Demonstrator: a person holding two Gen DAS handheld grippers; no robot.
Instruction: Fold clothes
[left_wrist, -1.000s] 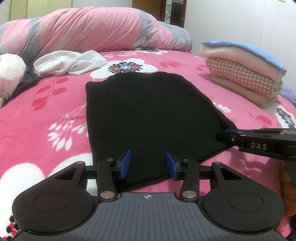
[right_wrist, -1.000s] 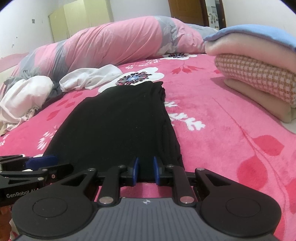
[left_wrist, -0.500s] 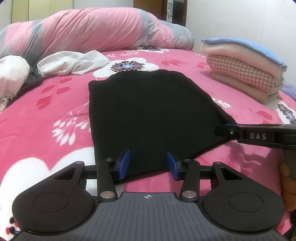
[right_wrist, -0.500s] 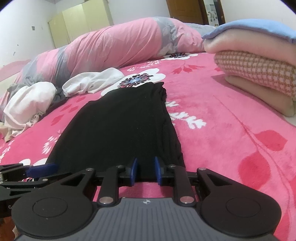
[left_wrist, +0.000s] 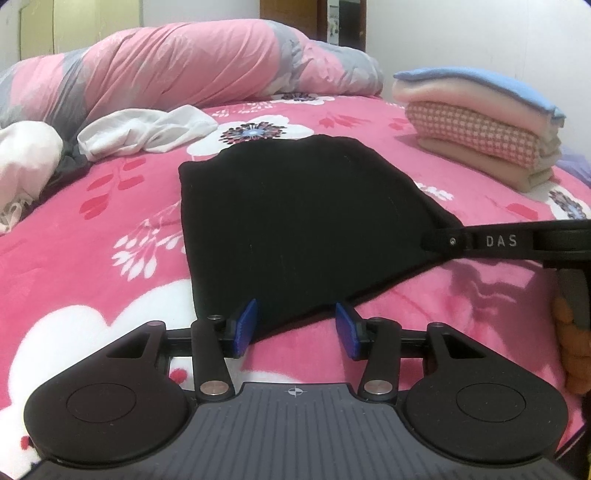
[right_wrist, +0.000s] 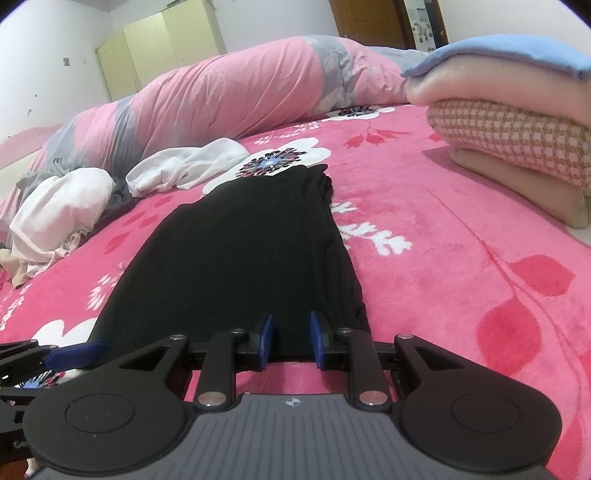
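Left wrist view first: I see my left gripper (left_wrist: 295, 326) with its jaws apart over the near edge of the black garment (left_wrist: 295, 221), which lies flat on the pink floral blanket (left_wrist: 92, 240). Right wrist view: my right gripper (right_wrist: 291, 341) stands slightly parted at the garment's near hem, pads not pressing, folded stack (right_wrist: 517, 122) well apart.

A rolled pink-grey duvet (left_wrist: 177, 70) is seen along the bed's (left_wrist: 92, 229) far edge; yellow wardrobe (right_wrist: 162, 44) behind.
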